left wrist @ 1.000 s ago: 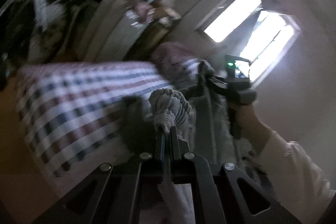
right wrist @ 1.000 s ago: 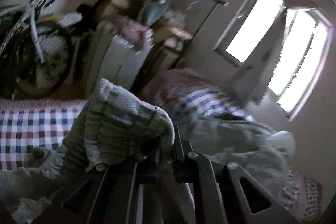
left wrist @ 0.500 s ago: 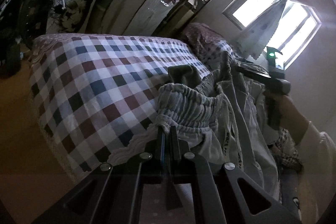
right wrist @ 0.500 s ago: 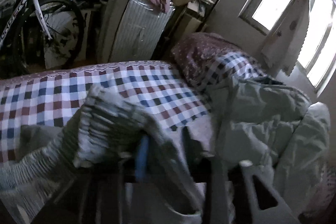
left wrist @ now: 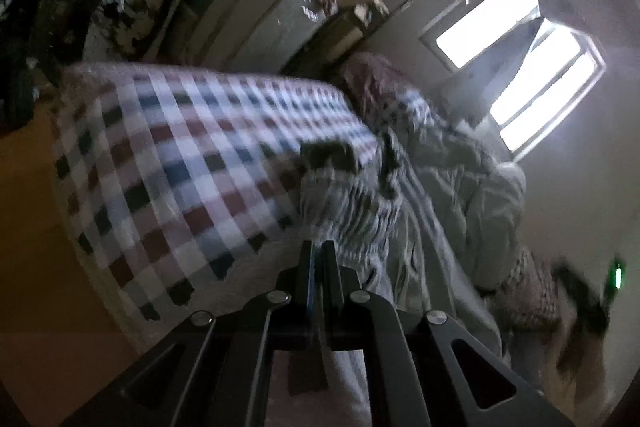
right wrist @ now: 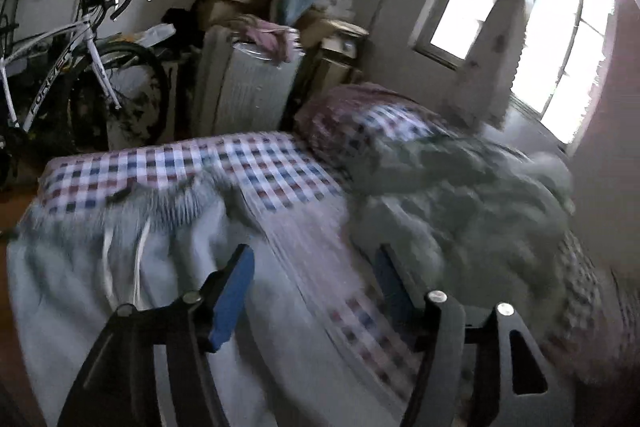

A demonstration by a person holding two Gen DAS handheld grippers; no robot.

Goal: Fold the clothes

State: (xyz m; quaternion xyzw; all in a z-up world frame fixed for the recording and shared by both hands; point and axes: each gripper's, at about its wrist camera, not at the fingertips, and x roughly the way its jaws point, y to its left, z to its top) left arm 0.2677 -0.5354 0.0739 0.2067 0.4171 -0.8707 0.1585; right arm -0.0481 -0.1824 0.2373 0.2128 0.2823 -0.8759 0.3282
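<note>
The right gripper [right wrist: 312, 267] has been opened since the earlier frame: half a second ago its fingers were closed on the ribbed waistband, and now the blue-padded fingers [right wrist: 230, 297] are spread wide with nothing between them. In the left wrist view that gripper is now seen low at the right edge as a blurred dark shape with a green light, where earlier it was held higher, near the window [left wrist: 516, 63].

The grey sweatpants [right wrist: 120, 279] are laid on the bed [right wrist: 256, 163], filling the lower left of the right wrist frame. They are pale grey, with a gathered, ribbed waistband [left wrist: 344, 211] and two white drawstrings [right wrist: 138, 259] hanging down over the front. The waistband end lies on the checked bedcover, and the fabric runs toward the bottom of the frame.

The left gripper [left wrist: 317, 255] is seen in the lower centre of its frame with its fingers pressed nearly together, pinching the edge of the waistband. A crumpled pale quilt [right wrist: 460, 195] is heaped on the bed at the right of the frame, just beside the sweatpants. Both views are blurred by motion.
</note>
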